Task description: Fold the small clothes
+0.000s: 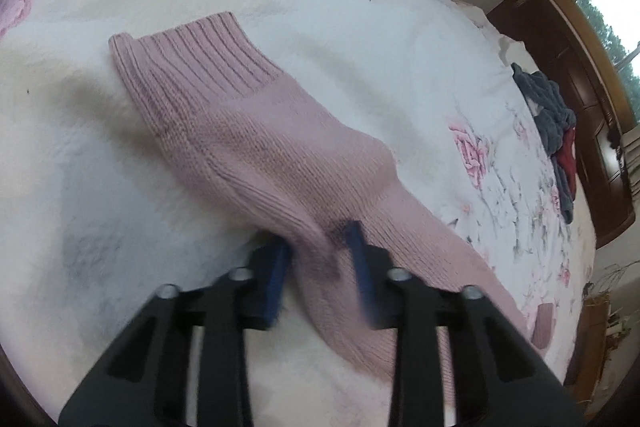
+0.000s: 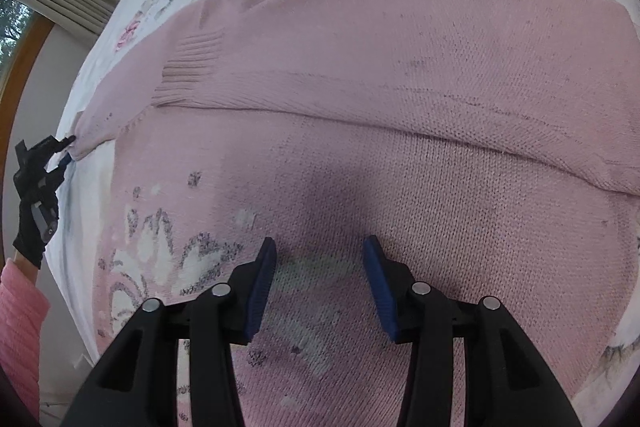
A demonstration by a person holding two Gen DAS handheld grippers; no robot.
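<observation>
Pink sweater [image 2: 400, 87] spread flat on the bed [image 1: 320, 7], one sleeve already across the chest; left gripper [image 1: 320, 259] pinching the other sleeve [image 1: 248, 131], its cuff [image 1: 192, 55] lying out on the quilt, right gripper [image 2: 318, 279] spread, empty, low over the body. Best to carry the sleeve across level and lay it flat, pinning the body meanwhile. Plenty of bare quilt around; clothes pile [image 1: 556, 131] well apart near the far edge.
</observation>
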